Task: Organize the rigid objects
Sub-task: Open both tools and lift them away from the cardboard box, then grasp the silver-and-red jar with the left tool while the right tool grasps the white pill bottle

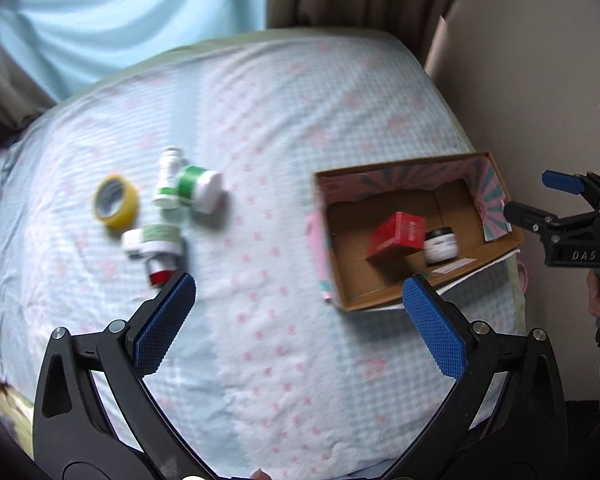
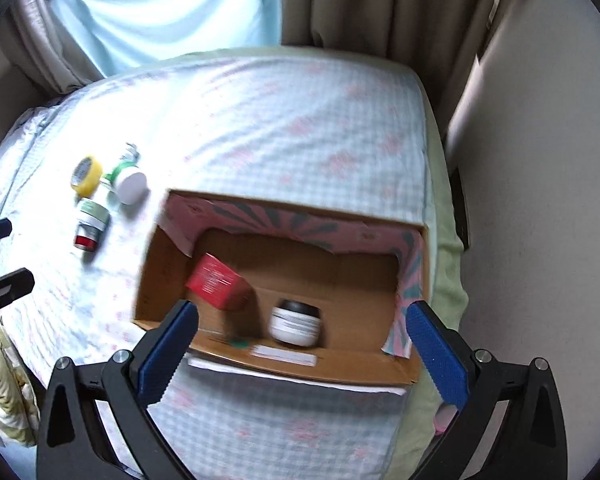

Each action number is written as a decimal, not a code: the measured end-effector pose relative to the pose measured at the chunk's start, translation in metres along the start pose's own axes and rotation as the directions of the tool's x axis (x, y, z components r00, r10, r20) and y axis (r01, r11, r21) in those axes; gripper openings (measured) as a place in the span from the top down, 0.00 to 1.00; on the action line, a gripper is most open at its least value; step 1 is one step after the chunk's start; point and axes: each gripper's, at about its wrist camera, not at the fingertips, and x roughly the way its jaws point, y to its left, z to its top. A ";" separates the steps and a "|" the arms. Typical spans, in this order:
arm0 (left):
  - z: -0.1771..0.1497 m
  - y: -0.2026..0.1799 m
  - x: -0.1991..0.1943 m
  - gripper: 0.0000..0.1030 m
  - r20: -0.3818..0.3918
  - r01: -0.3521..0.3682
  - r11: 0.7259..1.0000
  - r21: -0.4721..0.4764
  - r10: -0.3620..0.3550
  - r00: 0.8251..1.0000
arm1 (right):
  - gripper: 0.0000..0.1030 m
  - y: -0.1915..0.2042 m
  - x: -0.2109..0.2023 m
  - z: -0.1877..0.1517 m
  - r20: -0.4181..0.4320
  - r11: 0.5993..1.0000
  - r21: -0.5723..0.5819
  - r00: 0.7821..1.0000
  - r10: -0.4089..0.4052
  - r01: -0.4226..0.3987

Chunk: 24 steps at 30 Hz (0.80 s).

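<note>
Both my tongs released, nothing held: left gripper above bedsheet, right gripper at cardboard box. Box holds red carton, dark-lidded jar. Farther left: yellow tape roll, 4 containers clustered.

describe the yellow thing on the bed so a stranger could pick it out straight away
On the checked bed sheet, look left of the open cardboard box to the loose cluster of small containers. At the cluster's far left edge lies the yellow tape roll. It alone is a yellow ring with a hole; its neighbours are white capped bottles.
</note>
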 end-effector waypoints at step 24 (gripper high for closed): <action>-0.062 0.225 -0.035 0.00 0.027 0.012 0.961 -0.276 -0.004 1.000 | 0.00 0.230 -0.022 0.117 -0.003 0.971 0.000 0.971 0.239 -0.239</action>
